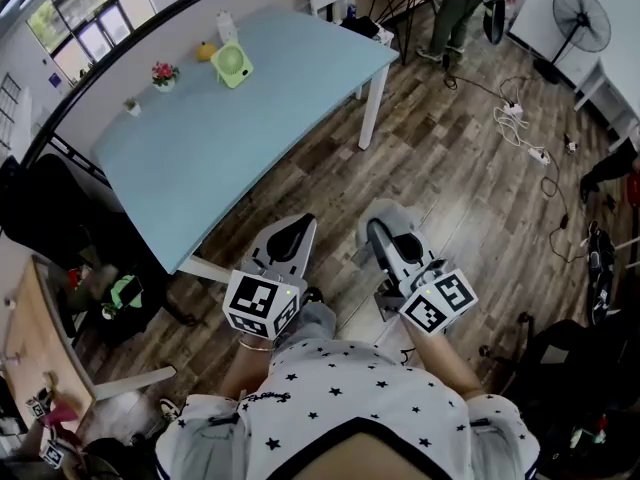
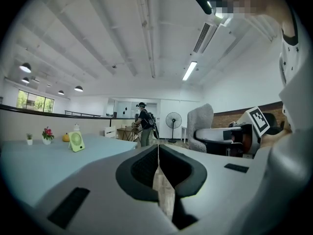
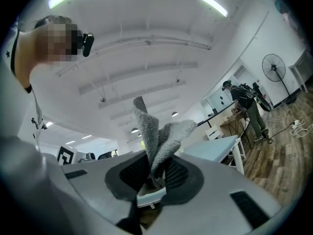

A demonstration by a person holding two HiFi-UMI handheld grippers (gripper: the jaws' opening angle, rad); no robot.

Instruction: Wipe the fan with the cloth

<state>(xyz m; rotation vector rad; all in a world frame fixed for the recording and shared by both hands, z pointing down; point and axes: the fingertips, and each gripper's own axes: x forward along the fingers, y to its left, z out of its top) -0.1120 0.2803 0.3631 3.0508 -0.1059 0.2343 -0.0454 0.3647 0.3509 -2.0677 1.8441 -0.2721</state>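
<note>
Two tongs are held low before the person, both pointing toward 12 o'clock. Left tongs (image 2: 157, 166): clenched on nothing, jaws meeting along a thin seam. Right tongs (image 3: 154, 174): grasping the cloth (image 3: 157, 133), a grey knitted piece pinched at its lower fold, its free end standing up out of the jaws in loose pleats. Judged from this, the cloth is light, soft and limp; it should mould to a surface, but a small pinch leaves much of it free to flop.

At about 11 o'clock from the tongs in the head view, well apart from them, the small green fan (image 1: 232, 65) stands upright near the far end of the pale blue table (image 1: 250, 148), with an orange object (image 1: 205, 51) and a potted flower (image 1: 164, 73) near it. This fan is presumably the one meant. It looks like light plastic, free-standing, so likely to slide or tip under a wipe; the left tongs could steady it by the outer frame or base, not the thin grille.
</note>
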